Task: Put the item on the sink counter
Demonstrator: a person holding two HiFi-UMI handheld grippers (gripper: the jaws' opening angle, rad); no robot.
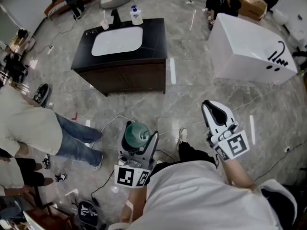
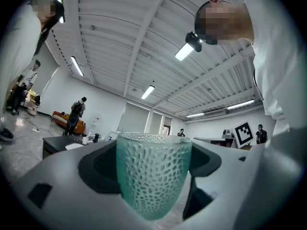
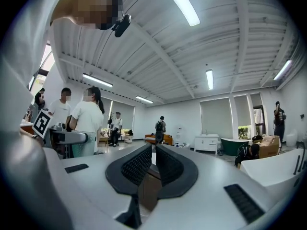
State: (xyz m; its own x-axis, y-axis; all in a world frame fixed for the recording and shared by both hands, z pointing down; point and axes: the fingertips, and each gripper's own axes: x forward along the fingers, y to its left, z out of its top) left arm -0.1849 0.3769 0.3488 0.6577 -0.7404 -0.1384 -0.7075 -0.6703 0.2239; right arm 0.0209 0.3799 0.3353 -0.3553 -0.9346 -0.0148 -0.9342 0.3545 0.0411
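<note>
A green dimpled glass cup (image 1: 136, 134) sits upright between the jaws of my left gripper (image 1: 139, 137), which is shut on it; in the left gripper view the cup (image 2: 152, 176) fills the space between the dark pads. My right gripper (image 1: 215, 111) is held out over the floor to the right, its ribbed pads (image 3: 138, 166) together with nothing between them. The sink counter (image 1: 153, 35), a dark cabinet with a white basin (image 1: 117, 40), stands ahead across the marble floor, well beyond both grippers.
A soap bottle (image 1: 136, 16) and a black faucet (image 1: 115, 17) stand at the counter's back edge. A white bathtub (image 1: 249, 51) lies to the right. A person in jeans (image 1: 33, 128) crouches at the left. Cables trail on the floor.
</note>
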